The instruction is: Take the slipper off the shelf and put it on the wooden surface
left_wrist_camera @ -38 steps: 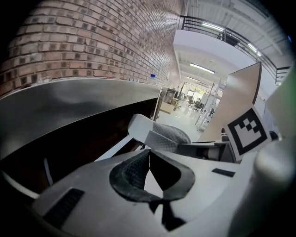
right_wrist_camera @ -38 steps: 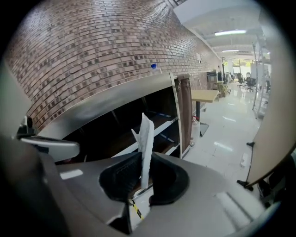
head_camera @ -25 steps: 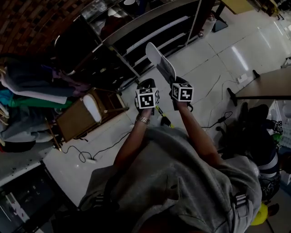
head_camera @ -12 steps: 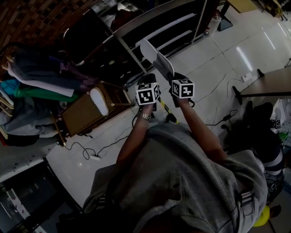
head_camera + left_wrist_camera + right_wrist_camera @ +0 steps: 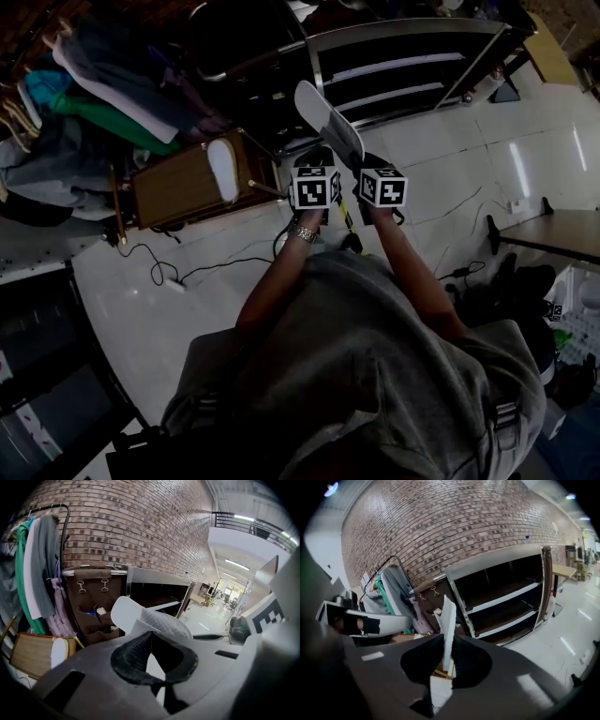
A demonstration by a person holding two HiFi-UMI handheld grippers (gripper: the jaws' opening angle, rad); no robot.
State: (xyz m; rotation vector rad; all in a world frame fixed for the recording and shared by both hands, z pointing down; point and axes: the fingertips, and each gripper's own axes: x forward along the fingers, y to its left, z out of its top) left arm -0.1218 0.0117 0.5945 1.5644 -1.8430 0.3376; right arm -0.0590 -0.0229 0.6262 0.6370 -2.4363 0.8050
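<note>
A white slipper (image 5: 328, 122) stands upright in the air, my right gripper (image 5: 361, 173) shut on its heel end. The right gripper view shows its sole (image 5: 447, 630) edge-on, pinched between the dark pads. My left gripper (image 5: 319, 169) hovers just to the left of it. Its jaws stand slightly apart, and the slipper's quilted strap (image 5: 164, 623) shows just ahead of them. The wooden surface (image 5: 178, 192) lies lower left with a second white slipper (image 5: 222, 169) on it. The dark shelf unit (image 5: 403, 66) stands behind.
Clothes hang on a rack (image 5: 103, 84) at the left, by the brick wall (image 5: 131, 522). Cables (image 5: 187, 277) trail over the white floor beside the wooden piece. A table corner (image 5: 558, 239) juts in at the right.
The head view has swung, so the wooden piece and shelf have shifted right in frame. Both grippers and the slipper keep the same pose relative to each other.
</note>
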